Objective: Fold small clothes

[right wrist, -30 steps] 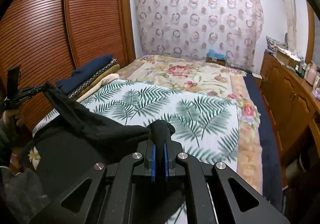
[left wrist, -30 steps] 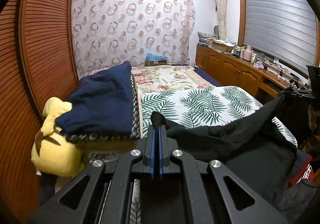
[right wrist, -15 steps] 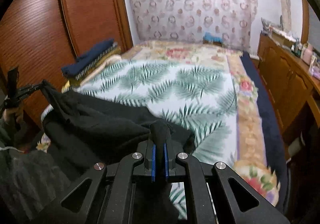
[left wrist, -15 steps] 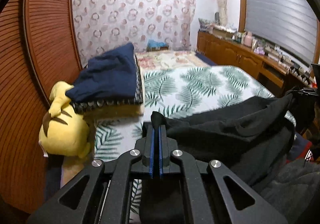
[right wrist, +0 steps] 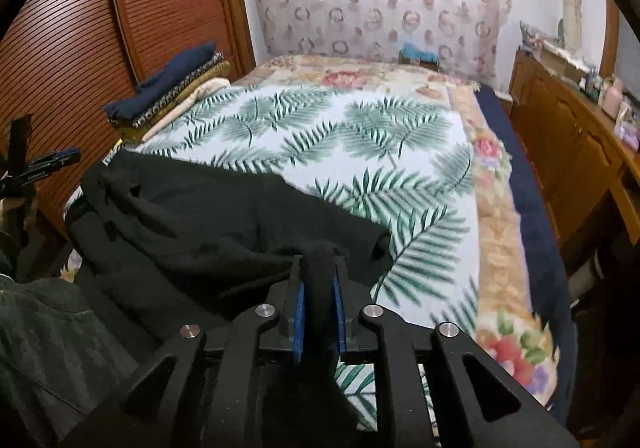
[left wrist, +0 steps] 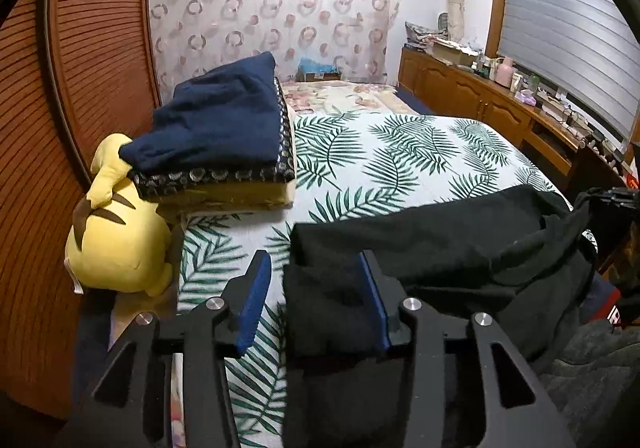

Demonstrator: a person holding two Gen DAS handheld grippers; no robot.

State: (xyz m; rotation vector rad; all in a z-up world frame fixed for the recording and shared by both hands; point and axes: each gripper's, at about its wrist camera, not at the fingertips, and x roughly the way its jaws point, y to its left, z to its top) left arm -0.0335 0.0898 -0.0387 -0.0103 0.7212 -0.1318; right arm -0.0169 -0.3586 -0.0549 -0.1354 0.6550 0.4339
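A black garment (left wrist: 440, 240) lies spread across the near edge of the bed, also seen from the right wrist as black cloth (right wrist: 192, 216). My left gripper (left wrist: 314, 268) has its jaws opening; a corner of the garment lies between them, resting against the right pad only. My right gripper (right wrist: 319, 268) is also starting to open, but a bunched fold of the black garment still fills the narrow gap between its blue pads. Each gripper shows at the edge of the other's view: left gripper (right wrist: 44, 164), right gripper (left wrist: 612, 196).
The palm-leaf bedspread (left wrist: 400, 152) covers the bed. A stack of folded clothes (left wrist: 224, 132) topped with navy sits at its left, with a yellow plush toy (left wrist: 116, 232) beside it. A slatted wardrobe (left wrist: 60, 88) is on the left, wooden cabinets (left wrist: 480, 104) on the right. Grey cloth (left wrist: 592, 360) lies nearby.
Both grippers came down and laid the stretched garment on the bed. The left jaws have parted and let the corner go; the right jaws have parted slightly.
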